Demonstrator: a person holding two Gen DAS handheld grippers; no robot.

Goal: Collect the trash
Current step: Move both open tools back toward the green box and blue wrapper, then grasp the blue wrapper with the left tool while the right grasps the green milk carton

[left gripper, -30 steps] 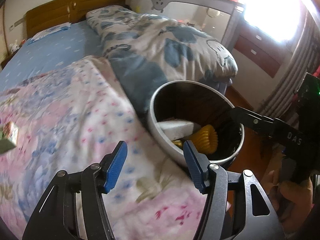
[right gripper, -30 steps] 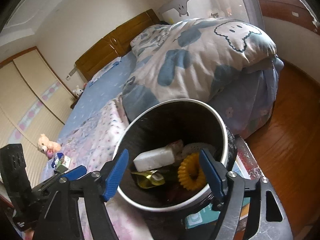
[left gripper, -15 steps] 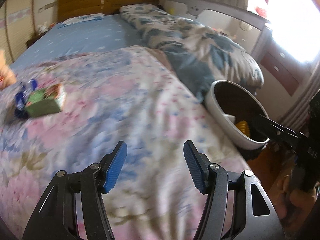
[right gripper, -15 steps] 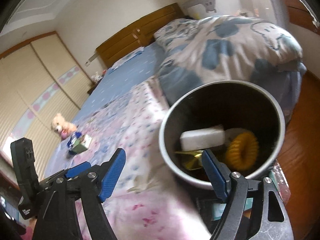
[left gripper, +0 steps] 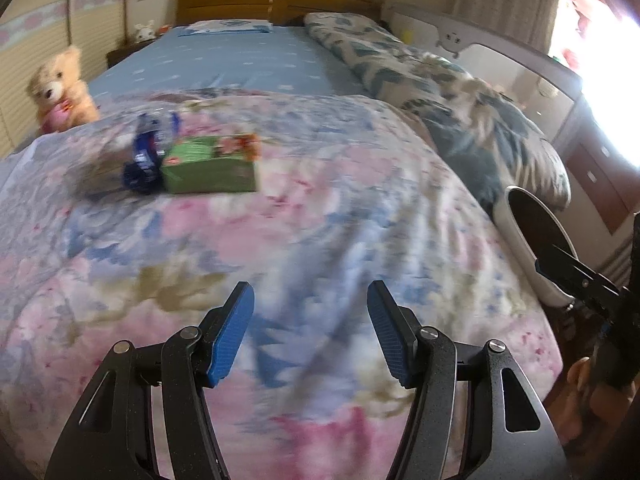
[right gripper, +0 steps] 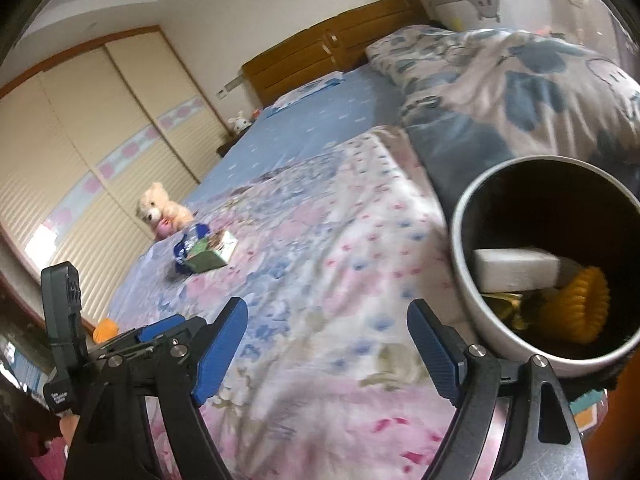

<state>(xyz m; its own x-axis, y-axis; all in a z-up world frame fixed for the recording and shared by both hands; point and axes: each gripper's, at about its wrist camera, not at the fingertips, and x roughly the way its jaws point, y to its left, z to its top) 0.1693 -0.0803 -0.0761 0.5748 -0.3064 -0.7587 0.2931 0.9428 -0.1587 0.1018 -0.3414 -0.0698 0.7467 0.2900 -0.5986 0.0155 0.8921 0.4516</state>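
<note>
A green carton lies on the flowered bedspread, with a crumpled blue wrapper touching its left side; both also show in the right wrist view, the carton and the wrapper. A grey bin stands at the bed's right edge and holds a white block, a yellow ribbed piece and a gold wrapper. My left gripper is open and empty over the bedspread, well short of the carton. My right gripper is open and empty beside the bin.
A teddy bear sits at the bed's left edge beyond the trash. A bunched blue-and-white quilt lies along the right side. The bin's rim shows at the right of the left wrist view. Wardrobe doors line the left wall.
Both grippers have swung left, away from the bin and toward the middle of the bed. The carton and blue wrapper have come closer to centre view. Both stay open.
</note>
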